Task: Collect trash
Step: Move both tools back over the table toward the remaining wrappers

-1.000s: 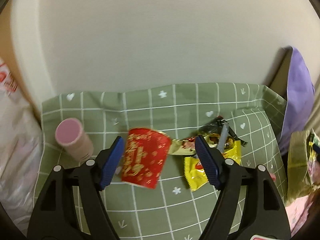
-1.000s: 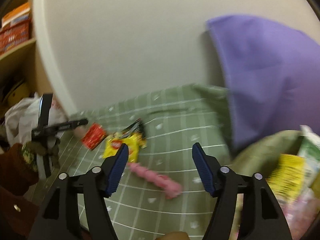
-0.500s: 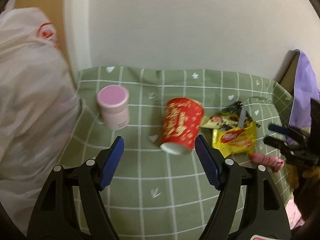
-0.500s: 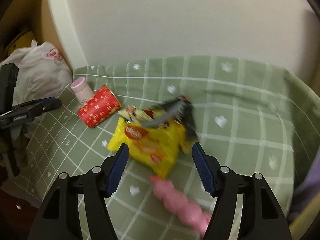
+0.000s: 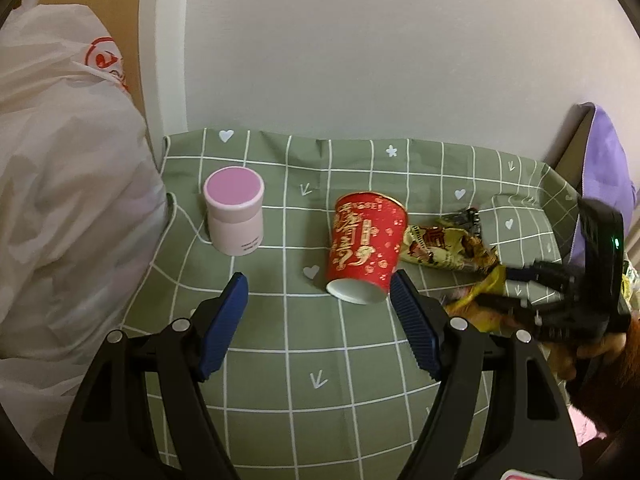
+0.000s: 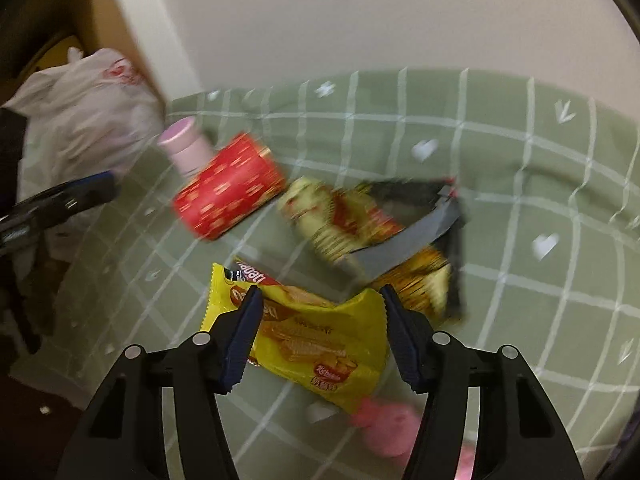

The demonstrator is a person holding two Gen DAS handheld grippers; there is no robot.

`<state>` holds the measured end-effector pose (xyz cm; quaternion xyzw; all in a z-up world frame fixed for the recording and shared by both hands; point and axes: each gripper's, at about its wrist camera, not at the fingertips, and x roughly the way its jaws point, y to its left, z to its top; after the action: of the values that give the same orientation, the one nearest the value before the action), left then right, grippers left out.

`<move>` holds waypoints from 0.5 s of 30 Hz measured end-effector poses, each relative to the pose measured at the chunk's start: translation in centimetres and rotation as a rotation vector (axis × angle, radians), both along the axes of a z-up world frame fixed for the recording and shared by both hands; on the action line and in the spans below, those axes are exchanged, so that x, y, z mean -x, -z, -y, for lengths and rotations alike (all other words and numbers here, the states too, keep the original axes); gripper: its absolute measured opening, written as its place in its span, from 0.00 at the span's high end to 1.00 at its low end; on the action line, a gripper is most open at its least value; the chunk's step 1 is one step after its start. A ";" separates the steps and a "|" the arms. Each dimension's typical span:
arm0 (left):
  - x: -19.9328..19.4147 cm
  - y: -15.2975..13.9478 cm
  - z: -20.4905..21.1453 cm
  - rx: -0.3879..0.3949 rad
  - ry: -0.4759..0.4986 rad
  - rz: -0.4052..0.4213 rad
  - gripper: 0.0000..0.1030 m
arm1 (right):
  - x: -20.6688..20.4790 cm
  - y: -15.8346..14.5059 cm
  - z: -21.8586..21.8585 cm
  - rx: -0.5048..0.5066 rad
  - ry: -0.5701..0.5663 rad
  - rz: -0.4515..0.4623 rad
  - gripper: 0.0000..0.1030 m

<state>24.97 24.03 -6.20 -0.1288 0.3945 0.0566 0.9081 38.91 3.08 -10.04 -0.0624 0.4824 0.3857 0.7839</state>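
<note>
On the green checked cloth (image 5: 320, 344) a red paper cup (image 5: 366, 248) lies on its side, mouth toward my left gripper (image 5: 319, 280). That gripper hangs open just short of the cup with nothing between its fingers. My right gripper (image 6: 320, 294) is low over a yellow snack wrapper (image 6: 320, 336). Its jaws are closing with the wrapper between them, but the pads do not press on it. In the left wrist view the right gripper (image 5: 504, 288) shows at the right, over the wrappers. A crumpled yellow-red wrapper (image 6: 340, 216) and a black-grey wrapper (image 6: 432, 232) lie beyond.
A pink lidded jar (image 5: 234, 210) stands left of the cup. A white plastic bag (image 5: 68, 200) bulges at the cloth's left edge. A pink soft item (image 6: 384, 428) lies beside the yellow wrapper. A purple cloth (image 5: 608, 168) leans at the far right, with a white wall behind.
My right gripper swung left and down from the purple cloth onto the yellow wrapper, its jaws narrowing. My left gripper shifted left early on, bringing the white bag into view, then held still.
</note>
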 end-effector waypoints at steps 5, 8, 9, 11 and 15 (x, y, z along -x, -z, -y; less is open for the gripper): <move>-0.3 0.0 0.2 -0.004 0.004 0.005 0.32 | 1.9 -1.4 1.6 -0.014 0.064 0.062 0.46; -0.3 0.3 0.5 0.011 0.009 -0.001 0.32 | 2.3 -1.3 2.9 -0.057 0.100 0.022 0.46; -0.3 0.5 0.7 0.015 0.012 -0.006 0.32 | 2.6 -1.0 3.1 -0.066 0.104 0.000 0.46; -0.1 0.6 1.0 0.013 0.029 -0.007 0.32 | 3.7 -0.7 3.0 -0.065 0.083 -0.010 0.46; 0.0 0.5 3.6 0.029 0.177 0.022 0.32 | 5.9 -1.0 4.2 -0.050 0.113 0.024 0.46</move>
<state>25.00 20.45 -6.66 -0.1072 0.3953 -0.0308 0.9118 32.98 -1.09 -9.08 -0.0201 0.4661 0.3522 0.8114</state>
